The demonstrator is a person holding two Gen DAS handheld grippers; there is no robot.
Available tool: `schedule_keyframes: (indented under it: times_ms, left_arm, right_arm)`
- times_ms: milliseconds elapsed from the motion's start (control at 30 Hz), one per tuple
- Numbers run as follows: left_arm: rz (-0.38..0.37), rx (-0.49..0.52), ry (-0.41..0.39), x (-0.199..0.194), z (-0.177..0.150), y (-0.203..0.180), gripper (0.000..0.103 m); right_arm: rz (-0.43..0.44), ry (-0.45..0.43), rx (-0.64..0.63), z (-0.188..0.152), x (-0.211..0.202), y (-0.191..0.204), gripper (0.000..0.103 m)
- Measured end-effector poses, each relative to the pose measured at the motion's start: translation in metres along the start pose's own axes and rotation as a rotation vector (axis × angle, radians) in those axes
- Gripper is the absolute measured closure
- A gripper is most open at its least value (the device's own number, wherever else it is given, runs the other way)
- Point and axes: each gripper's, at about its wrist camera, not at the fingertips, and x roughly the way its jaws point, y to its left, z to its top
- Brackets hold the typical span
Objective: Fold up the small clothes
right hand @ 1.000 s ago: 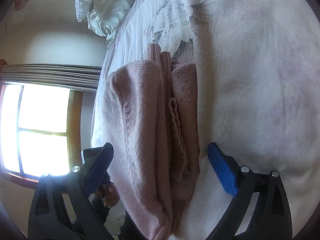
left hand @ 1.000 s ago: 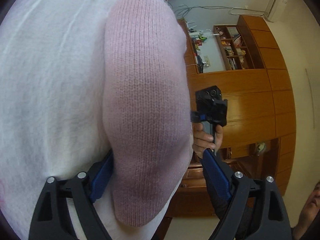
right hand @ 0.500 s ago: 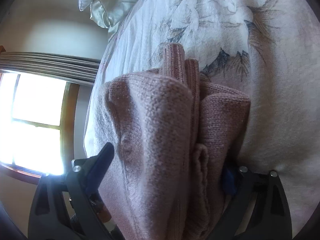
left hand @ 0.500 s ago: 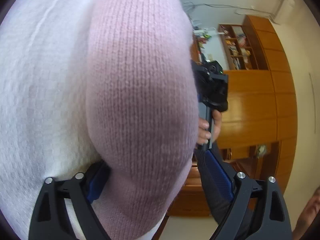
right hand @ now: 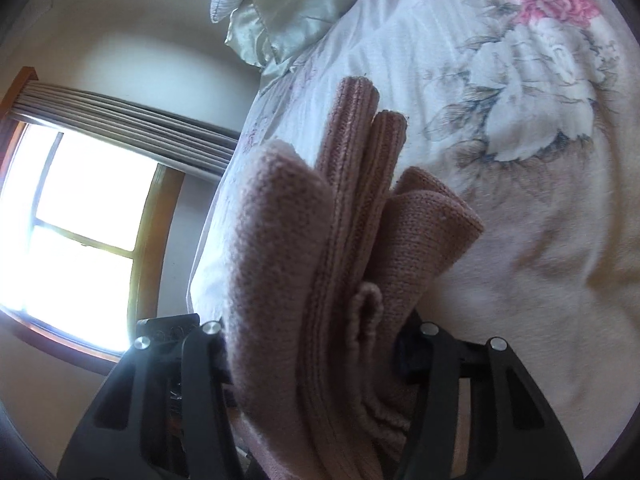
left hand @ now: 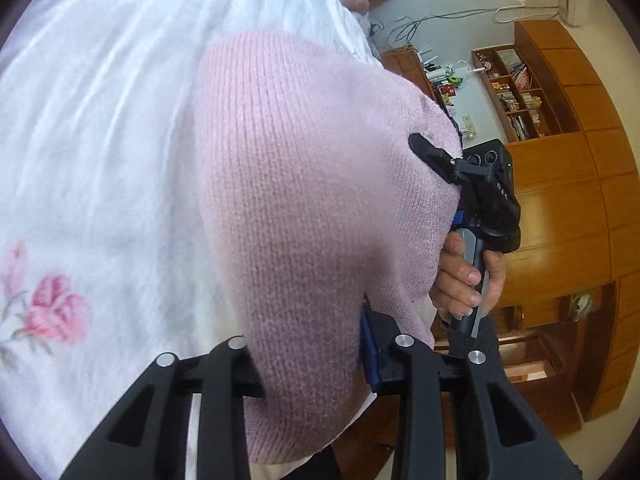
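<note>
A folded pink knitted garment [left hand: 304,184] is raised off the white floral bedsheet [left hand: 100,152]. My left gripper [left hand: 308,360] is shut on its near end, the thick knit bulging between the fingers. At the far edge, my right gripper [left hand: 442,166] clamps the same garment, with a hand [left hand: 468,276] on its handle. In the right wrist view the garment [right hand: 344,248] shows as several stacked folds with ribbed cuffs sticking up. My right gripper [right hand: 312,344] is shut around those folds.
The bedsheet [right hand: 520,80] with grey and pink flowers spreads to the right, and a pale satin pillow [right hand: 288,8] lies at its far end. A bright window [right hand: 80,240] with curtains is on the left. Wooden cabinets [left hand: 568,220] and shelves stand beyond the bed.
Both grippers went from open around the garment to shut on it. The bundle now sits higher off the sheet, and the right gripper has come against the garment's far edge.
</note>
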Motion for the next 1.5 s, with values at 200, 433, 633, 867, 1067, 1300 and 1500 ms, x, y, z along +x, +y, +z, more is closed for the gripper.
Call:
schedule_keyframes:
  times_ms: [200, 433, 633, 867, 1067, 1300, 1500]
  left_arm:
    - [0.130, -0.013, -0.079, -0.074, -0.040, 0.023, 0.069]
    - [0.161, -0.106, -0.056, -0.055, -0.075, 0.081, 0.027]
    - [0.197, -0.044, -0.411, -0.141, -0.100, 0.054, 0.023]
    - [0.030, 0.069, -0.337, -0.116, -0.102, 0.024, 0.023]
    - [-0.089, 0.157, -0.372, -0.137, -0.078, 0.009, 0.023]
    - [-0.211, 0.050, -0.265, -0.109, 0.022, 0.054, 0.023]
    - [-0.153, -0.034, -0.125, -0.056, 0.049, 0.098, 0.055]
  right_arm:
    - [0.115, 0.087, -0.021, -0.022, 0.080, 0.034, 0.050]
    - [-0.033, 0.112, 0.089, -0.047, 0.115, 0.010, 0.022]
    - [-0.083, -0.054, -0.024, -0.056, 0.042, 0.053, 0.036]
    - [-0.217, -0.014, -0.058, -0.065, 0.100, 0.064, 0.091]
    - [-0.306, -0.067, -0.011, -0.052, 0.093, 0.035, 0.094]
    - [-0.240, -0.041, -0.001, -0.050, 0.098, 0.031, 0.080]
    - [-0.270, -0.031, 0.037, -0.038, 0.107, 0.008, 0.089]
